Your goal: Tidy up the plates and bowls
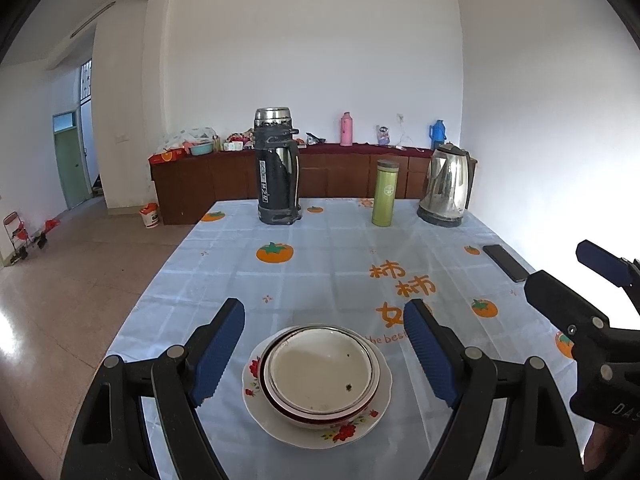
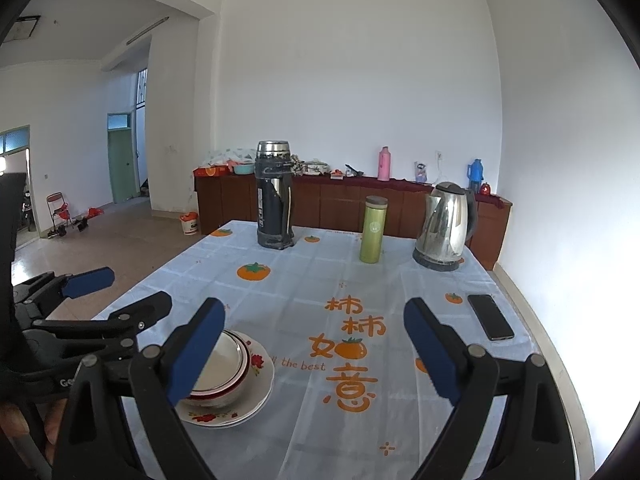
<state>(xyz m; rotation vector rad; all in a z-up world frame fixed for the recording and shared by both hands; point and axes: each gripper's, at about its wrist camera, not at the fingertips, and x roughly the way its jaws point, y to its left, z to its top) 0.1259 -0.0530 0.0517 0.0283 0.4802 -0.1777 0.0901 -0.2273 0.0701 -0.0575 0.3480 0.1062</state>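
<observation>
Left wrist view: bowls (image 1: 322,372) between left hand-held gripper (image 1: 324,354) fingers.

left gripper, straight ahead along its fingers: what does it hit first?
Likely the stacked bowls on the flowered plate: they sit centred between the open left gripper fingers, just ahead. Depth is unclear; if it passes above them, bare tablecloth follows.

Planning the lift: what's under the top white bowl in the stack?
The white bowl nests in a red-rimmed bowl, which sits on a floral white plate. Whether more plates lie beneath is hidden.
</observation>
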